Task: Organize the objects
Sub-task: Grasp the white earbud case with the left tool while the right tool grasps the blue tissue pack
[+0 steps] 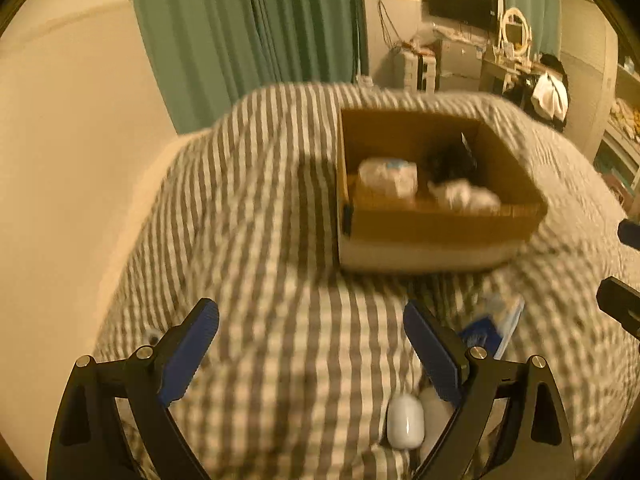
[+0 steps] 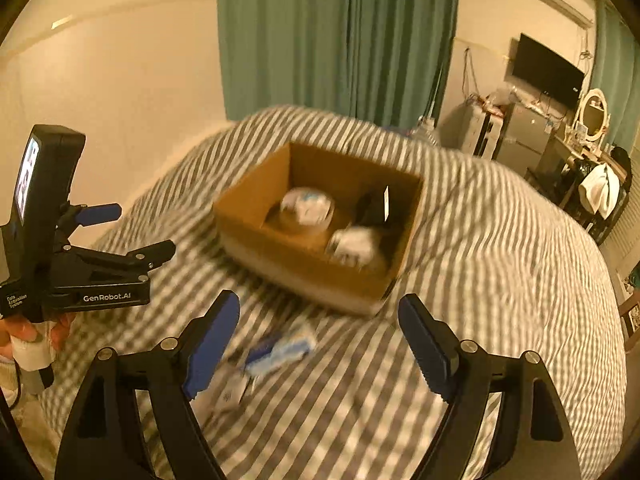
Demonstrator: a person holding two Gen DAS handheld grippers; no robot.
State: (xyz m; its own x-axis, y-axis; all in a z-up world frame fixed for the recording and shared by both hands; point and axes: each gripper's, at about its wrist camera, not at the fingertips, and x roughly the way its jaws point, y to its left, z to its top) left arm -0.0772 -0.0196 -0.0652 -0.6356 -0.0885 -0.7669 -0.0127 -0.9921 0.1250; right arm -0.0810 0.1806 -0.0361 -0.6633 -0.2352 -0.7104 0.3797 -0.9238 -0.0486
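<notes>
An open cardboard box [image 1: 436,224] [image 2: 288,264] sits on the striped bed. Inside lie a white and blue bundle [image 1: 387,176] [image 2: 307,205], a white crumpled item [image 1: 464,196] [image 2: 354,246] and a black item [image 1: 448,160] [image 2: 374,206]. A blue and white packet [image 1: 494,324] [image 2: 280,350] lies on the bed in front of the box. A small white case [image 1: 405,420] lies near my left gripper's right finger. My left gripper [image 1: 311,320] is open and empty above the bed. My right gripper [image 2: 319,318] is open and empty, with the packet just below it. The left gripper also shows in the right wrist view [image 2: 140,236].
The bed has a grey and white striped cover [image 1: 256,216] [image 2: 480,280]. A white paper item [image 2: 232,394] lies beside the packet. Green curtains [image 1: 248,32] and a cream wall stand behind. A cluttered desk with a monitor [image 1: 462,2] is at the far right.
</notes>
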